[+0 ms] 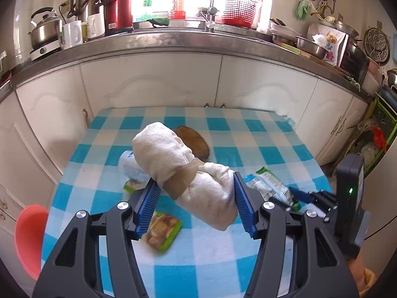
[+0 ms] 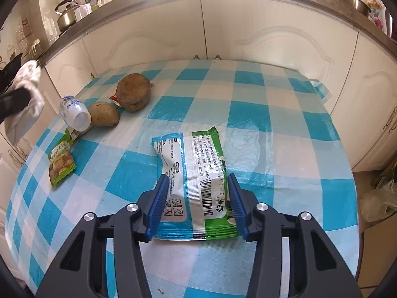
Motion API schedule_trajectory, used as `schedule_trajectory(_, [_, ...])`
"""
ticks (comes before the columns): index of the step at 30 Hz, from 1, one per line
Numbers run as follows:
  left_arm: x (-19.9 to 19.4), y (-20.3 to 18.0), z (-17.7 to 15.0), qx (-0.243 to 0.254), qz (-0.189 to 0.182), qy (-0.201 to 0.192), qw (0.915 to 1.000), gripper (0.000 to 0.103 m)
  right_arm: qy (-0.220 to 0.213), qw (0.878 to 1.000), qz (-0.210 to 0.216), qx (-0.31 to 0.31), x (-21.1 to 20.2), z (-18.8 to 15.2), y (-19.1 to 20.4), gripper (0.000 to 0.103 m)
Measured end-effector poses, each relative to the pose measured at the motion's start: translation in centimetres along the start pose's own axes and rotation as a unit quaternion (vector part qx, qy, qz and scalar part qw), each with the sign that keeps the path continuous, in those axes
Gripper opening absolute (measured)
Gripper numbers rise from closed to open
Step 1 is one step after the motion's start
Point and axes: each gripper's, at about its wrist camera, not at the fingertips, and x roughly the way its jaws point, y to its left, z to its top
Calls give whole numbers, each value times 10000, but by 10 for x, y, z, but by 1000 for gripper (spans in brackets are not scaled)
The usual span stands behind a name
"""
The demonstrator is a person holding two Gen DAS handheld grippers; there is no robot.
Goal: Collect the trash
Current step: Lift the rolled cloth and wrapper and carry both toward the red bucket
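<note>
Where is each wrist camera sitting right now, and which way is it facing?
Left wrist: above the checkered table, facing the kitchen counter; left gripper holds a taped cloth bundle; the right gripper shows at right.
Right wrist: low over the table, facing the cabinets; its fingers straddle a snack wrapper.
Shared: that wrapper, the small green packet, the white bottle.

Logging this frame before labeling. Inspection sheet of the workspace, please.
Surface: blue-and-white checked tablecloth, wrinkled.
Job's things: green-and-white wrapper between right claw fingers; white cloth roll in left claw; green snack packet; white bottle on its side.
Clutter: two brown root vegetables.
Grippers: left shut on roll; right open, straddling wrapper.
Cables: nothing seen.
Surroundings: white cabinets, kettle, red basket.
</note>
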Motion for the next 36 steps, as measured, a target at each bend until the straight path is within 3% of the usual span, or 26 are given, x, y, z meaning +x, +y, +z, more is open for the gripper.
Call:
schedule_trajectory(12, [-20, 55, -35, -222, 392, 102, 9989, 59, -251, 9994, -250, -13, -8, -1, 4, 41])
schedule_trajectory(21, [-32, 96, -55, -454, 619, 118, 9970, 60, -370, 9979, 297, 451, -14, 4, 12, 39])
schedule_trajectory(36, [-33, 149, -78, -744, 855, 213, 9933, 60, -392, 9978, 509, 192, -27, 5, 59, 38])
